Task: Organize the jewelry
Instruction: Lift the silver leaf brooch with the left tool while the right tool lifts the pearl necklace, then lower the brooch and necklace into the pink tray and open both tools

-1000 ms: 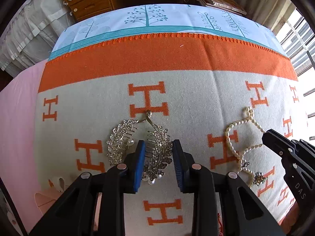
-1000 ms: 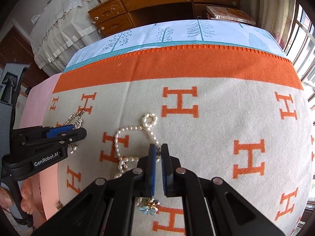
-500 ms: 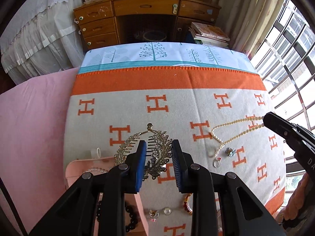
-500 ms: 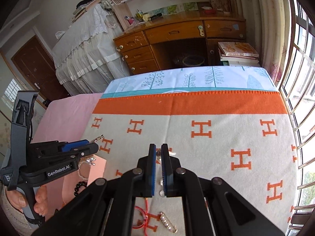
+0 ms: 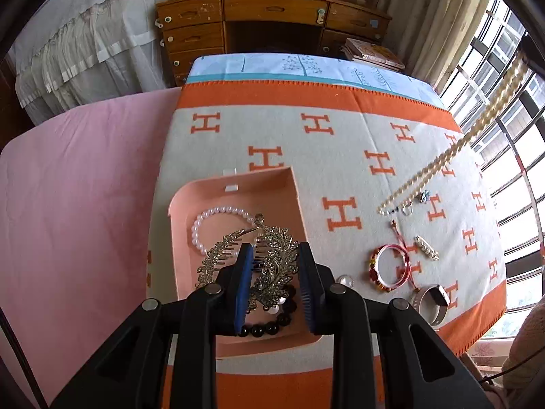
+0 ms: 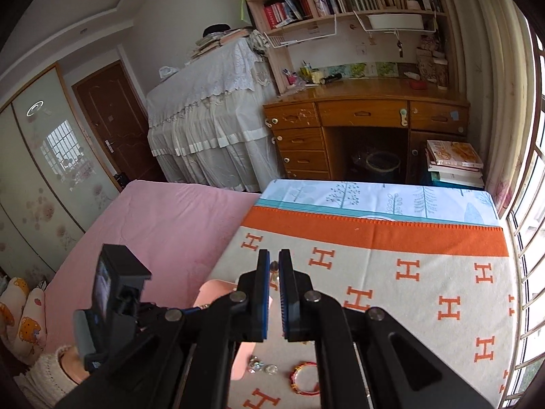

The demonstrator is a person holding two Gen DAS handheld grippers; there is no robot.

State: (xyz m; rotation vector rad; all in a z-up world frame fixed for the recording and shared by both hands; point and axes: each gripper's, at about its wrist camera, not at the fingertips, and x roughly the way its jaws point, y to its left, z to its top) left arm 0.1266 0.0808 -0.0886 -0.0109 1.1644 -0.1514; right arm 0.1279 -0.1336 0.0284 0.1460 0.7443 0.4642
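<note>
My left gripper [image 5: 276, 255] is shut on a gold rhinestone leaf hair comb [image 5: 272, 266] and holds it over a pink tray [image 5: 238, 184]. A white pearl bracelet [image 5: 204, 221] and a black bead bracelet [image 5: 269, 327] lie in the tray. My right gripper [image 6: 273, 266] is shut on a long pearl necklace, raised high; the strand [image 5: 470, 143] hangs down in the left wrist view, its clasp end [image 5: 405, 208] near the blanket. The tray also shows in the right wrist view [image 6: 213, 289].
On the orange-H blanket [image 5: 340, 129] right of the tray lie a red bangle with cord [image 5: 391, 266], a small pin [image 5: 425, 247], a clear stone [image 5: 344, 281] and a silver cuff [image 5: 431, 301]. A pink sheet [image 5: 85, 187] lies left. A wooden desk [image 6: 368, 122] stands beyond.
Both grippers rose and pulled back. The left carried the hair comb over the pink tray. The right lifted the pearl necklace high off the blanket.
</note>
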